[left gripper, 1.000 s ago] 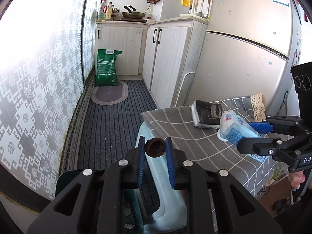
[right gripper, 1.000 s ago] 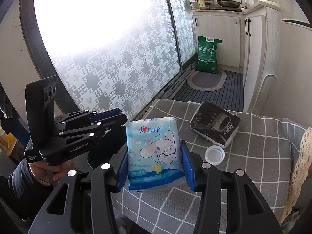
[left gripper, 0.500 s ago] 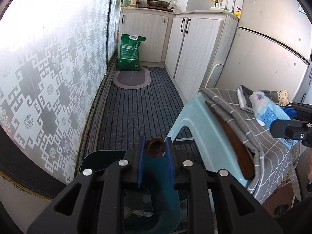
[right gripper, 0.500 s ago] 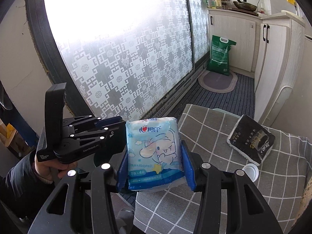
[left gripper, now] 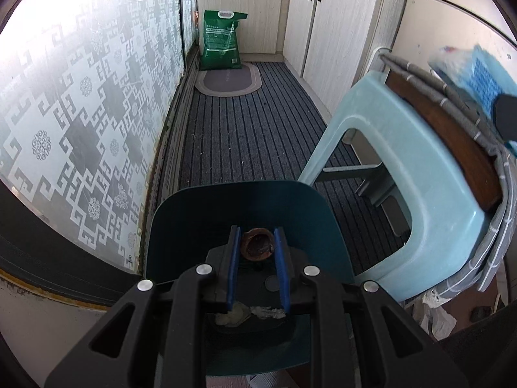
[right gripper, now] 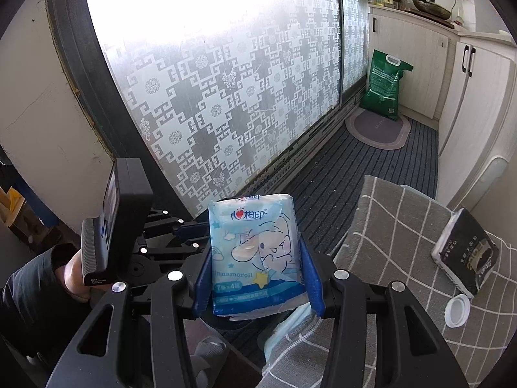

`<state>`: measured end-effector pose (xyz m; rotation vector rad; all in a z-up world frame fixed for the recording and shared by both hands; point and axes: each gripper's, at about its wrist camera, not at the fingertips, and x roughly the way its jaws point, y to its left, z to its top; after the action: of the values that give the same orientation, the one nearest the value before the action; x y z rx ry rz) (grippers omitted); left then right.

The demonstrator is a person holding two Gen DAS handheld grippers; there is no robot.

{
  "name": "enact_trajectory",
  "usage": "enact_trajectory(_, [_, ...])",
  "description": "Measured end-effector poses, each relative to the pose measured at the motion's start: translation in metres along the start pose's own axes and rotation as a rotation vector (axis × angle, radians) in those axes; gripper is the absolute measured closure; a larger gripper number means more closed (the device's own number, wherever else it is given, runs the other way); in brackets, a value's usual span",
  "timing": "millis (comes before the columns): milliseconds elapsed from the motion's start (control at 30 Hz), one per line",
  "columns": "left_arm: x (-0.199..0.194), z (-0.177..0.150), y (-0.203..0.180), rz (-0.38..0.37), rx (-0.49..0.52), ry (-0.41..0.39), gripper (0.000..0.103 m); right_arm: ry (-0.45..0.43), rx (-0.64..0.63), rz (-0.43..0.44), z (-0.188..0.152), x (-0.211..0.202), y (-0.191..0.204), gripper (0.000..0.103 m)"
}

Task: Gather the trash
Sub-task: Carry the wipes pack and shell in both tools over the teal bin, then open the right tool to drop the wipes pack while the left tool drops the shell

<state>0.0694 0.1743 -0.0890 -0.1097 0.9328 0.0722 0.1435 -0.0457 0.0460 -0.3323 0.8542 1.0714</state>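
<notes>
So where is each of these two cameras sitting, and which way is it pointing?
Left wrist: rides on the left tool, looking down along its fingers into the teal bin; a walnut shell is pinched between its blue pads.
Right wrist: rides on the right tool, facing the patterned window; it grips a blue tissue pack, and the person's left hand holding the other tool shows at left.
Shared: the green bag, oval mat and white cabinets.

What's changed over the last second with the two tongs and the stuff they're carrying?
The left tongs carried the walnut shell off the stool down over the teal bin. The right tongs drew the tissue pack toward it. Both grips stayed shut; nothing released.
</notes>
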Motion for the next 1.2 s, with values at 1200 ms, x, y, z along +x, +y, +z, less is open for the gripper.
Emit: enact_trajectory(1200, [-0.059,-0.011,0.06,-0.06,-0.15,-0.212,0.087,0.327,-0.085,-0.043,-0.016,0.146,0.054,0.054])
